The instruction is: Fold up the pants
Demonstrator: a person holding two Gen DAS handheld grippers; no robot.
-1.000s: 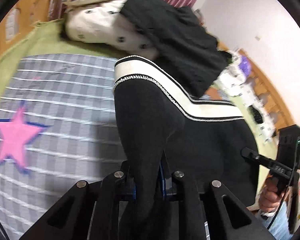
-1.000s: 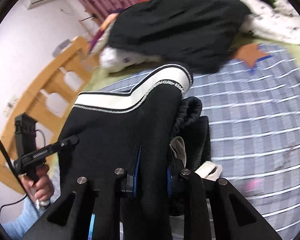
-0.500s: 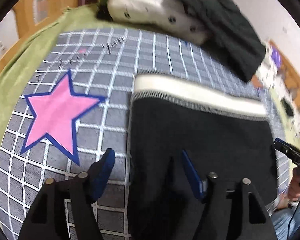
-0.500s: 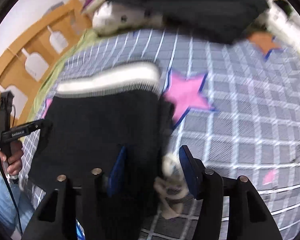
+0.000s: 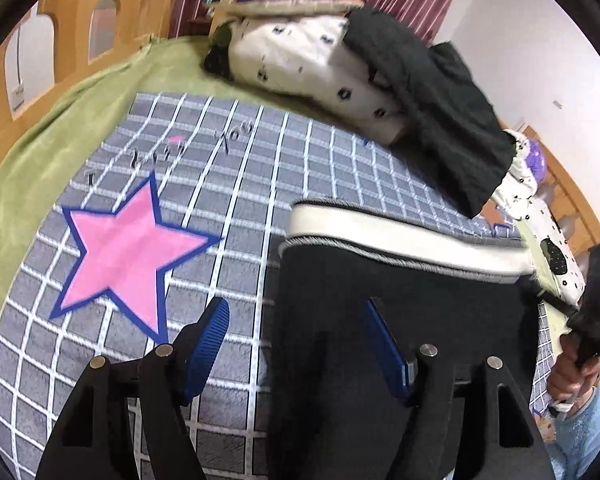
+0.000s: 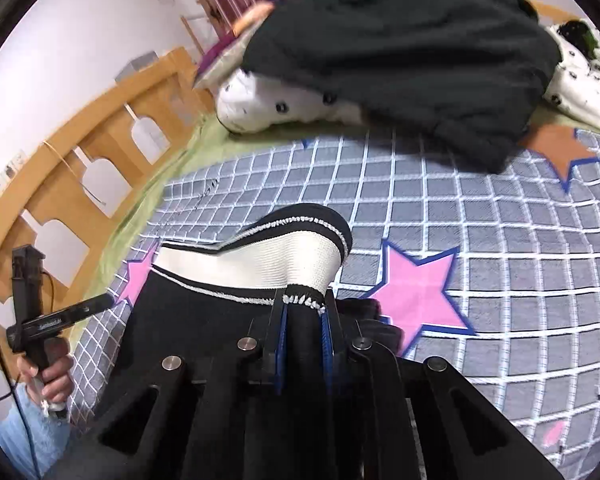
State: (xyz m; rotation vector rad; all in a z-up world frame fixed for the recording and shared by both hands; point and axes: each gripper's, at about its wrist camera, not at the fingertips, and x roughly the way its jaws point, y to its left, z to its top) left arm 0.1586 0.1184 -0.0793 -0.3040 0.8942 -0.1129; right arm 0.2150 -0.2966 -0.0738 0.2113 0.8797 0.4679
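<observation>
Closing on the pants' white waistband, right gripper starts another fold; left gripper, wide, must regrip.

Matt black knit pants, ribbed white waistband, fuzzy checked blanket

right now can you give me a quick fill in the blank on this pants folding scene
1. The right gripper is closing on the pants' white ____.
2. The left gripper has its jaws ____, holding nothing.
3. The large star printed on the checked blanket is ____.
4. A ____ garment is draped over the white pillow.

Missing words: waistband; open; pink; black
</observation>
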